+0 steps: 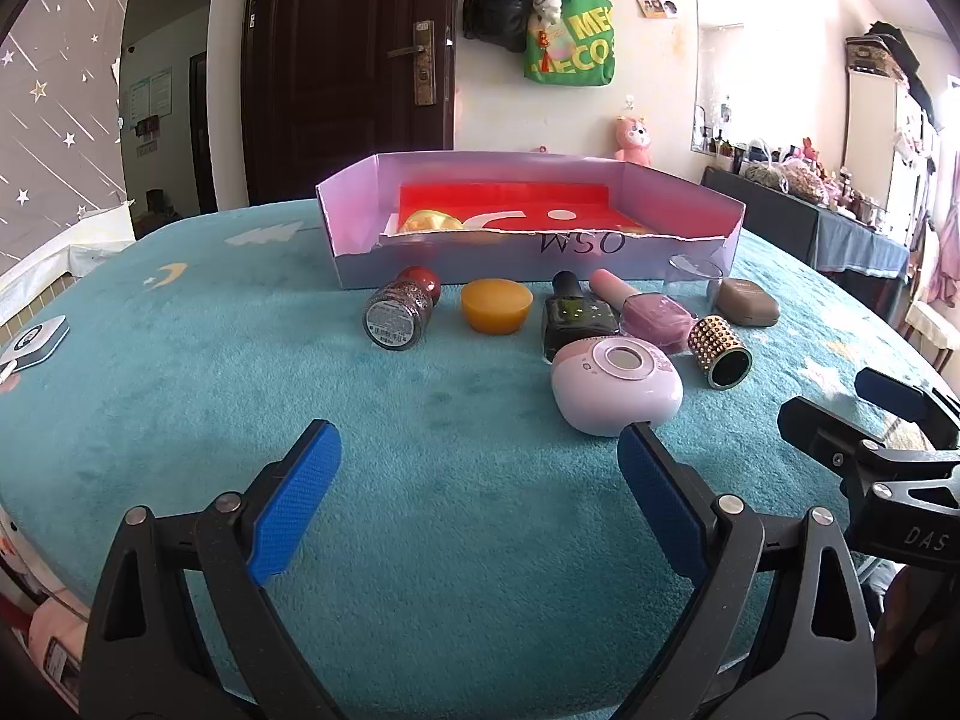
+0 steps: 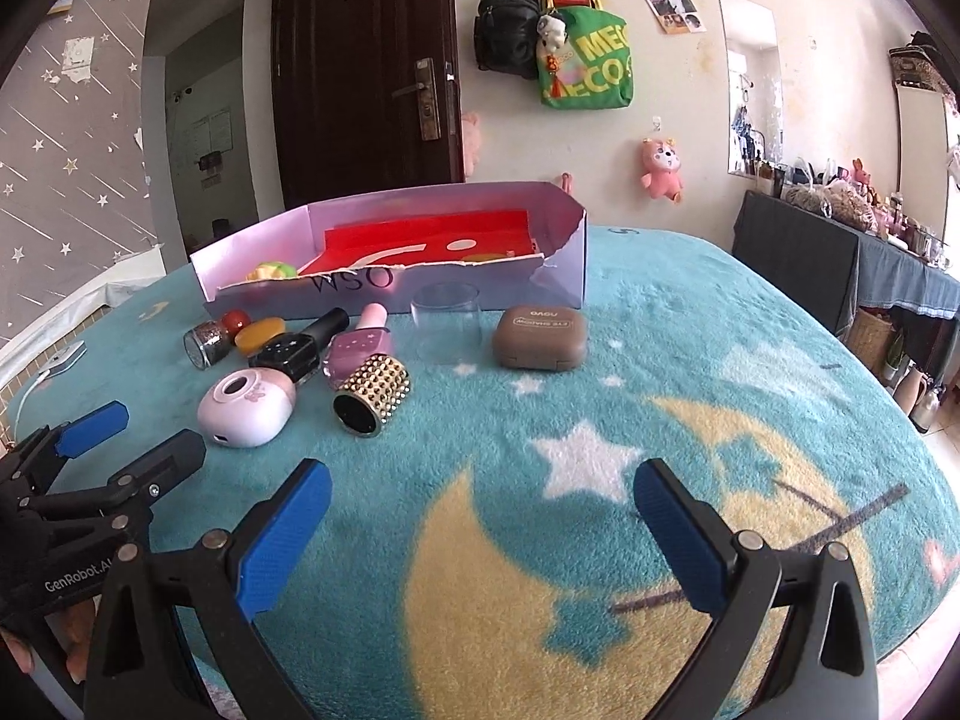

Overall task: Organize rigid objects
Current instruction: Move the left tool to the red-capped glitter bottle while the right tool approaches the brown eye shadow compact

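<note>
- Blue-padded left claw [image 1: 474, 501] and right claw [image 2: 480, 534] both gape wide, holding nothing, above the teal blanket [image 1: 180, 396].
- Just beyond, the pink pod case [image 1: 615, 387] and studded gold cap [image 1: 720, 351] lie loose; a clumsy pinch could roll the cap away.
- Farther off, crowded polish bottles [image 1: 579, 315] touch, risking knock-ons.
- Behind waits the lilac box [image 1: 528, 267].

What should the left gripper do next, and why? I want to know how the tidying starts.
Probably ease the left gripper forward over the pink case and close on it. Its jaws stand open and empty, the case lies nearest just ahead by its right finger, and the box behind the row has room. The right gripper is open too, over bare blanket.
</note>
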`<state>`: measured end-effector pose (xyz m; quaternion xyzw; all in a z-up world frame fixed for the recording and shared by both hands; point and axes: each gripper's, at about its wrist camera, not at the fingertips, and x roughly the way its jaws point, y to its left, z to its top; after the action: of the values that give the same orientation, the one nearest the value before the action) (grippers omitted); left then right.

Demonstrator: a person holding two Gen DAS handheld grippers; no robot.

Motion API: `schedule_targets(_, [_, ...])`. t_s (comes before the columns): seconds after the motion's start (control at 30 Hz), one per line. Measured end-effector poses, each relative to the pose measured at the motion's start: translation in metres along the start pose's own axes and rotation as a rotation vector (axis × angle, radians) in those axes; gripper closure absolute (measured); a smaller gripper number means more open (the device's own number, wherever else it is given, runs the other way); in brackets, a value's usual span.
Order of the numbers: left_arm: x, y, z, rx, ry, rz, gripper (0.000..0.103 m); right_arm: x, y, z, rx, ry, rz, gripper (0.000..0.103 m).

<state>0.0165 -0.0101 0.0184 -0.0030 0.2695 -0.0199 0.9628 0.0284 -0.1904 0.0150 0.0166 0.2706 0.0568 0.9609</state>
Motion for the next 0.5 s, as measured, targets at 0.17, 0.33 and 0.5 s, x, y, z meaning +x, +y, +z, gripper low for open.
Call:
schedule_targets(0.17, [0.003,0.003,0.003,-0.002,0.003,0.006,0.008,0.002,-0.002,0.000,0.009,0.008,0.002,0.000])
schedule_targets(0.33, [0.007,0.008,0.010,-0.008,0.016,-0.005,0.008,0.004,-0.003,0.003,0.007,0.010,-0.012,0.000])
schedule_targets(0.5, [0.010,0.016,0.023,-0.020,0.046,-0.029,0.008,0.006,-0.008,0.010,0.025,0.011,-0.025,0.000])
